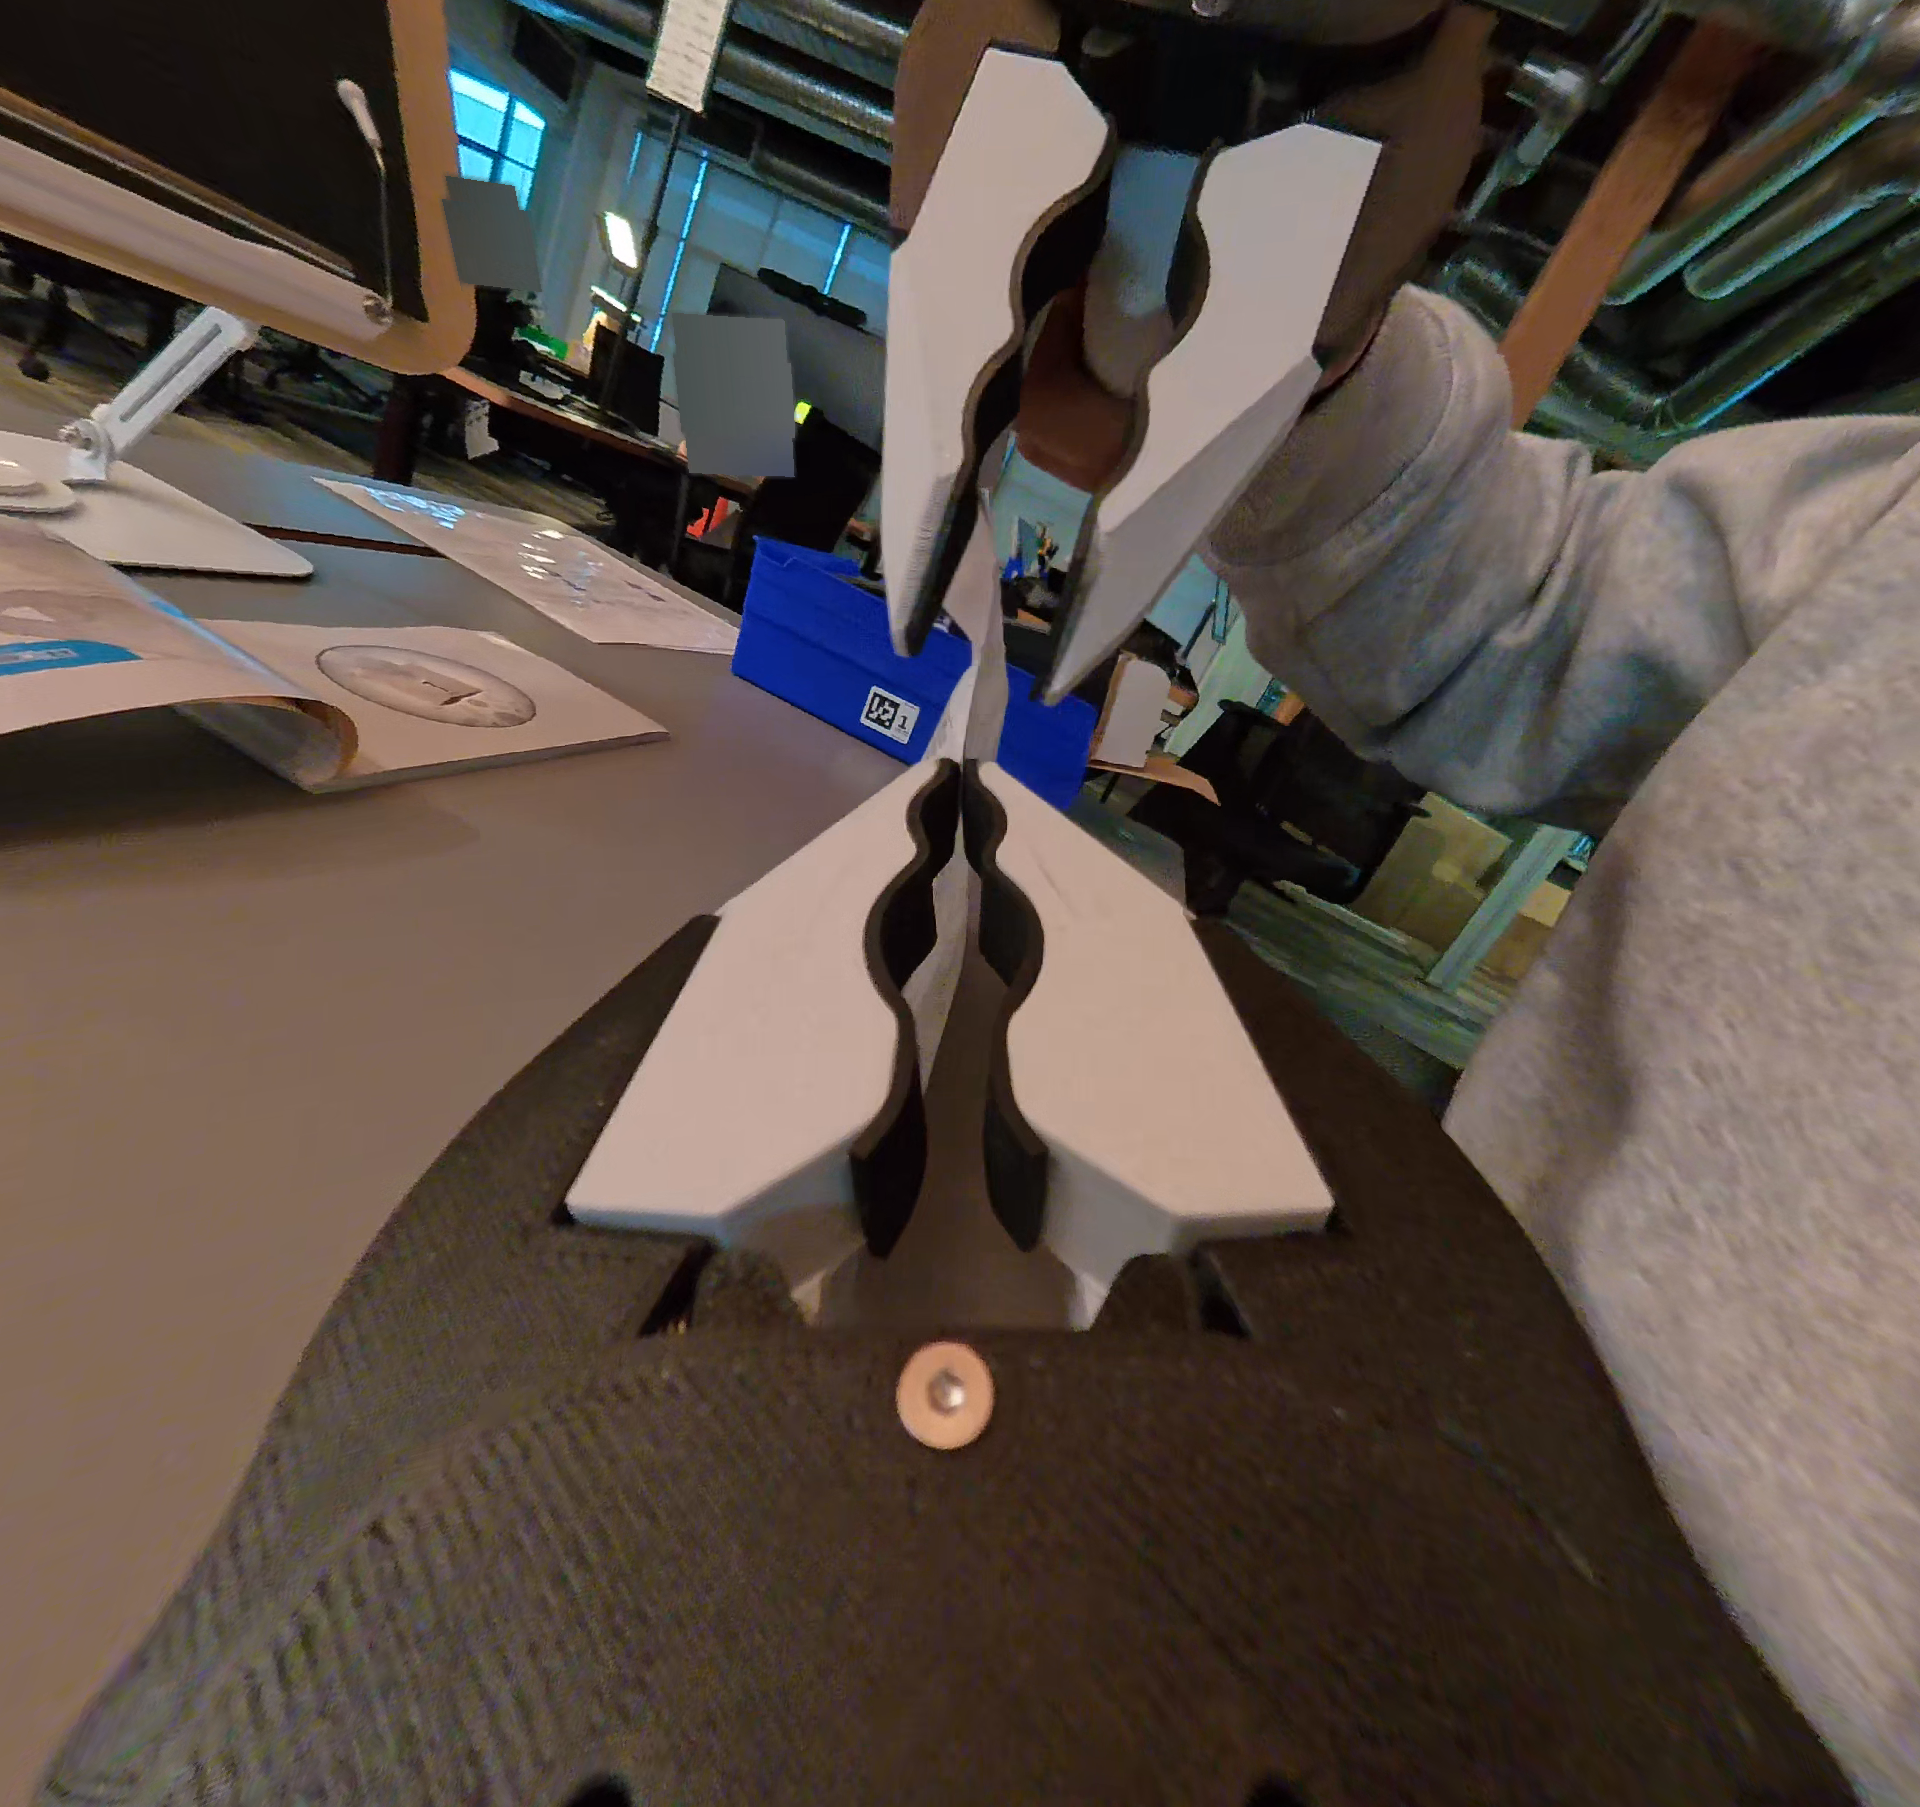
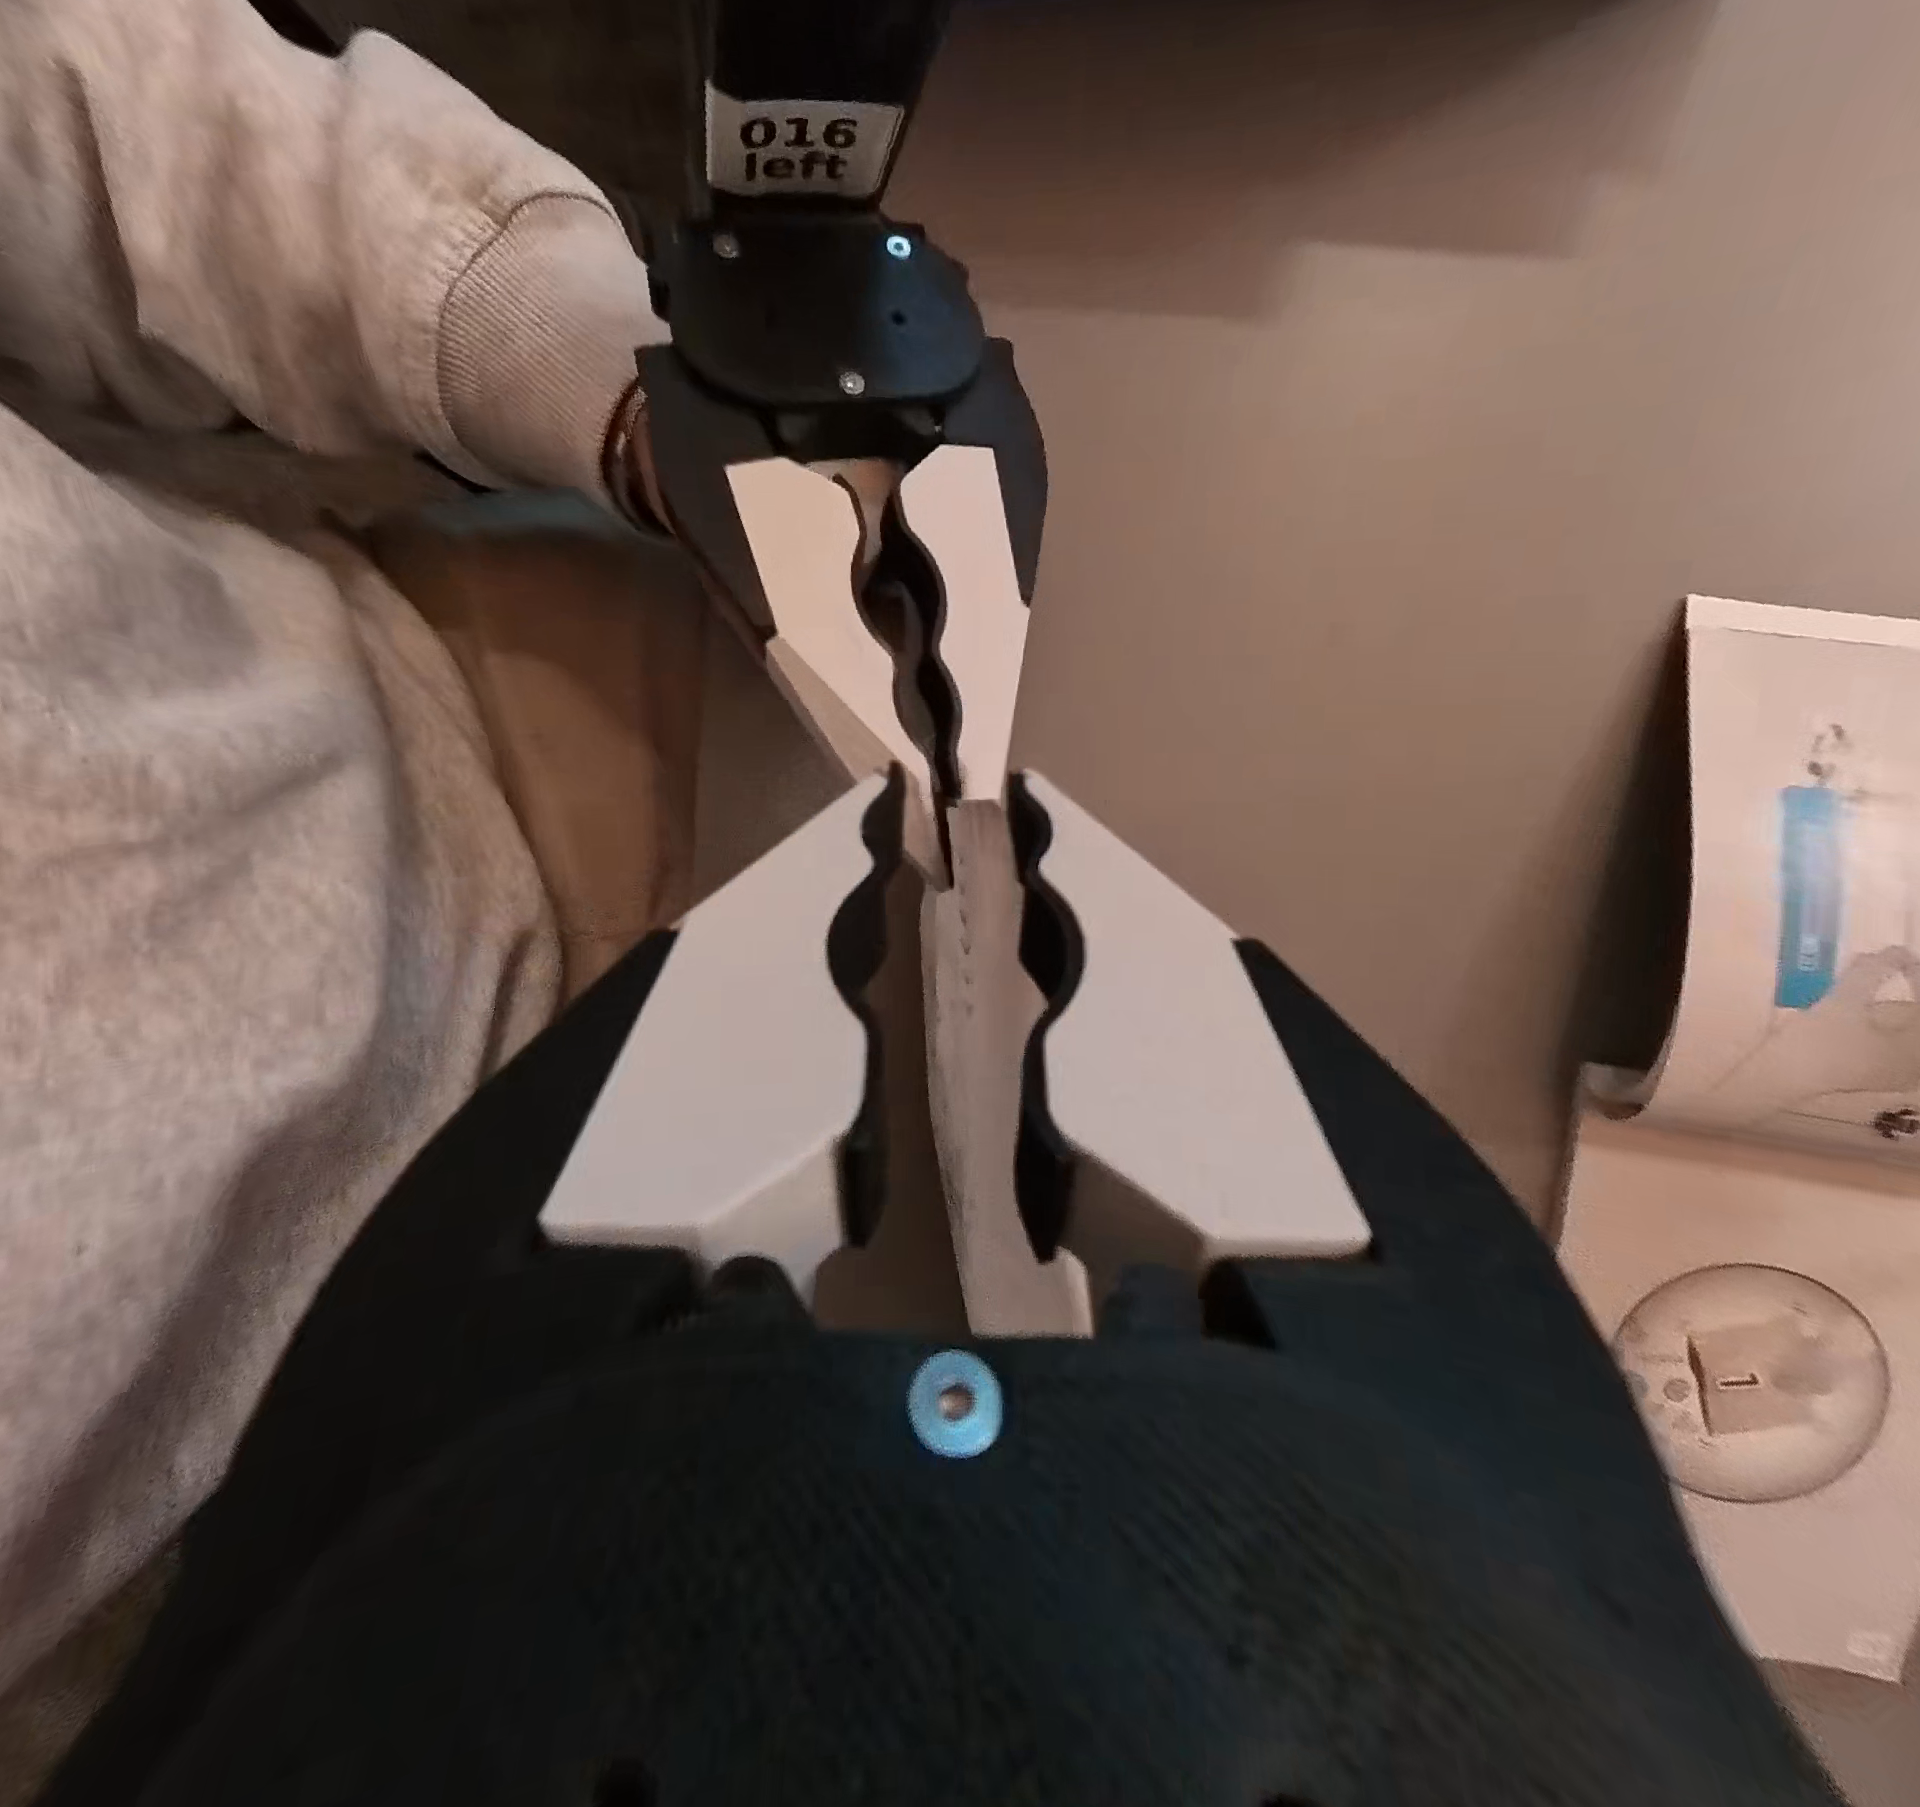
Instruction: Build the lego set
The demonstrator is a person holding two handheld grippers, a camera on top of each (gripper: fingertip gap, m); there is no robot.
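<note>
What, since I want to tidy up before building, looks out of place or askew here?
Only the instruction booklet stands out: its turned pages curl over in a loose roll instead of lying flat on the table. Nothing looks spilled or broken.

Booklet (image 1: 436, 708) on table (image 1: 312, 978); bin (image 1: 831, 656) behind; sheet (image 1: 551, 562) beyond booklet.

Grey table (image 1: 312, 978): open instruction booklet (image 1: 416, 708), paper sheet (image 1: 561, 562), blue bin (image 1: 831, 656), lamp base (image 1: 156, 521).
</note>
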